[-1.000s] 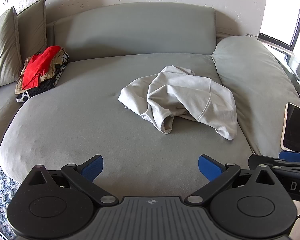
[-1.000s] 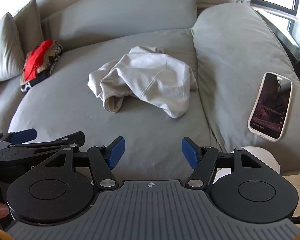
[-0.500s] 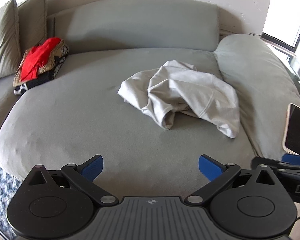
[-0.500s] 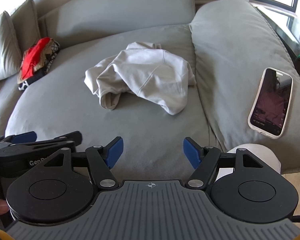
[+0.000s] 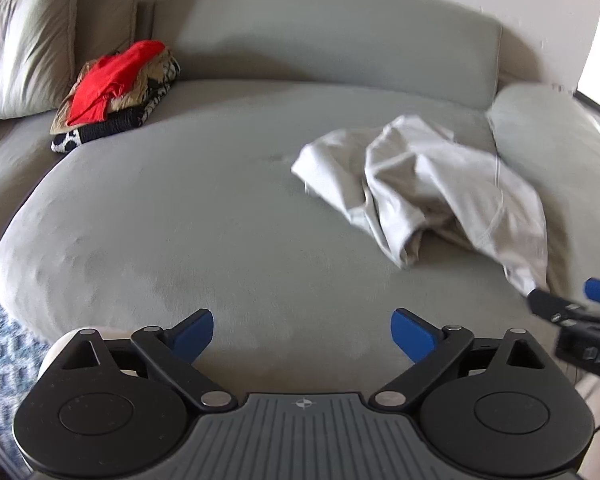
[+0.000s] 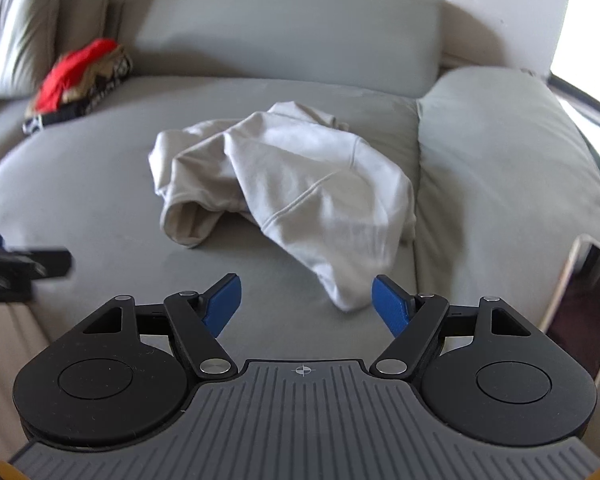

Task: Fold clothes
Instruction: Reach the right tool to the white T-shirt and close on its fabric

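Both grippers have moved closer to the sofa. Right gripper fingers spread, empty, shirt hem between them. Left gripper fingers spread, empty; shirt ahead-right, clothes pile far left.

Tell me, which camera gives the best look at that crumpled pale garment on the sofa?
The right wrist view: the crumpled pale garment lies central and close, just beyond the open right gripper. The left wrist view shows it off to the right, farther away.
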Demonstrator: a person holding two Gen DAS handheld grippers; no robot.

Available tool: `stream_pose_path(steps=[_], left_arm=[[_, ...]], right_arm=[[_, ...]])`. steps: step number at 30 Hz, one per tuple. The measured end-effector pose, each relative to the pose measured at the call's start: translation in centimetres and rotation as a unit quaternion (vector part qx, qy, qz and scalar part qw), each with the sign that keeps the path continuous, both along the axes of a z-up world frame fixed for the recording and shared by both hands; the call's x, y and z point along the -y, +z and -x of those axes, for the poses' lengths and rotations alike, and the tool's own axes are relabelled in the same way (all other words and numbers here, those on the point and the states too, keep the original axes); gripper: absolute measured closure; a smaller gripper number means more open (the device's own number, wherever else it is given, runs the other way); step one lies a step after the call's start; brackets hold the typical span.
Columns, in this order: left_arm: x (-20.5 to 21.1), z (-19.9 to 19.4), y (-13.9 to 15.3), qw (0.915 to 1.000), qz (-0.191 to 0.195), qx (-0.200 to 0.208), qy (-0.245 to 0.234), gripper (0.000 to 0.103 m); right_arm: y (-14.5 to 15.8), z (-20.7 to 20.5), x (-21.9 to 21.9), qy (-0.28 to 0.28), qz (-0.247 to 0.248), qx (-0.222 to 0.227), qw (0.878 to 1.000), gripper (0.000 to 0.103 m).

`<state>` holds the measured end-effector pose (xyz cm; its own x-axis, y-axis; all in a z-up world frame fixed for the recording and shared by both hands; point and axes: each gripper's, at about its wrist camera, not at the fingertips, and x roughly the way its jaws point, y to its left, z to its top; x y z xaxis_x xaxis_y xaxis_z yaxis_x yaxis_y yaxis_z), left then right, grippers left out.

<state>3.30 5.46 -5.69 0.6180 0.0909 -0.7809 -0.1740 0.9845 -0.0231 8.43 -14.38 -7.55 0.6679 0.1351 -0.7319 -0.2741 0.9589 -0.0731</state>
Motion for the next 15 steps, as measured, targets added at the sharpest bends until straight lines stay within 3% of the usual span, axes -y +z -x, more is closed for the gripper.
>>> stream_pose_path(steps=[3,6,11,15], left_arm=[[-0.3,-0.3,-0.2,0.9997,-0.006,0.023,0.003,0.007],[-1.2,-1.1,-0.5,0.9993,0.019,0.017,0.028,0.007],[-2.6,-2.3,-0.8,0.9973,0.059,0.018,0.041,0.013],[-2.8,-2.4,-0.6,0.9970,0.059,0.031,0.040,0.010]], right_arm=[[-1.3,-1.4,-1.0,0.026,0.037,0.025,0.999,0.026],[-2.4,-2.7,-2.3,0.050,0.081,0.045,0.994,0.027],[-3.9,-4.5,-4.2,0.085,0.133,0.050,0.986,0.027],[-4.8,-5.0,-5.5,0.115,0.183,0.059,0.975,0.026]])
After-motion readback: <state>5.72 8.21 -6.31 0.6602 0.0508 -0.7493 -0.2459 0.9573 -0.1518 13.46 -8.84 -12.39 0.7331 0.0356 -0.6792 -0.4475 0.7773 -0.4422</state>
